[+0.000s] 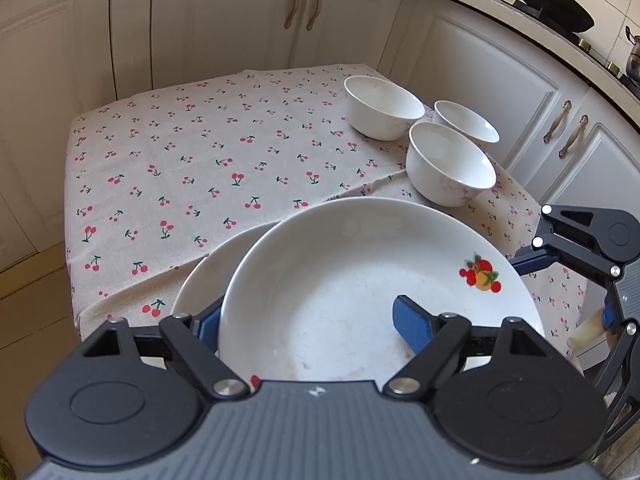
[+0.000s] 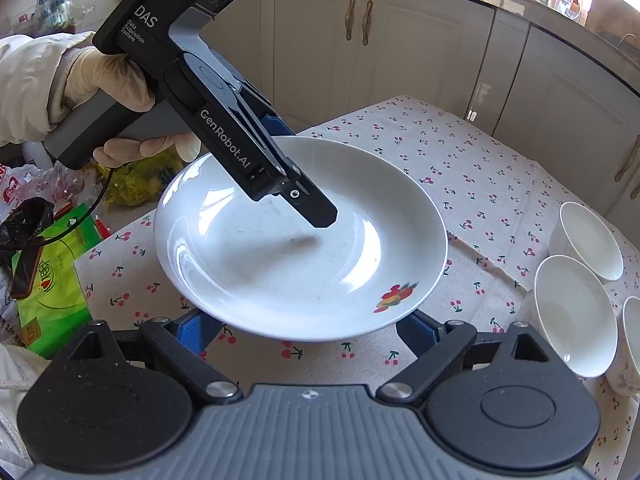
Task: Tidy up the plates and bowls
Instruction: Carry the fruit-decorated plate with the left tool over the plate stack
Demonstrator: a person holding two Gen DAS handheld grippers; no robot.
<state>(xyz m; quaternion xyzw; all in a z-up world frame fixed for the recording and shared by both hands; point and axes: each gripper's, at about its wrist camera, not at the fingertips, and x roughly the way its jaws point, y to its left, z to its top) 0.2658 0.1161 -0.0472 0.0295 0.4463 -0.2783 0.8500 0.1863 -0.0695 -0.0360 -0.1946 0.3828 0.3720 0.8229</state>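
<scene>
Left gripper clamps fruit-print plate rim above second plate; right gripper open beneath. Lower level, centred, release gently.

Left gripper: black linkage arms with silver round screws at the pivots, blue ribbed fingertips, grey ridged body behind them with a small white mark at its centre.
Right gripper: same build, with black arms, silver screws, blue ribbed fingertips and two round black caps on a grey ridged body.
Markings: white lettering "DAS Data Acquisition System" and "GenRobot.AI" along the black side of the left gripper.
Handle: grey grip, thin black cable trailing from its end.
Hand: pale cream glove.
Sleeve: off-white, grey knit cuff.
</scene>
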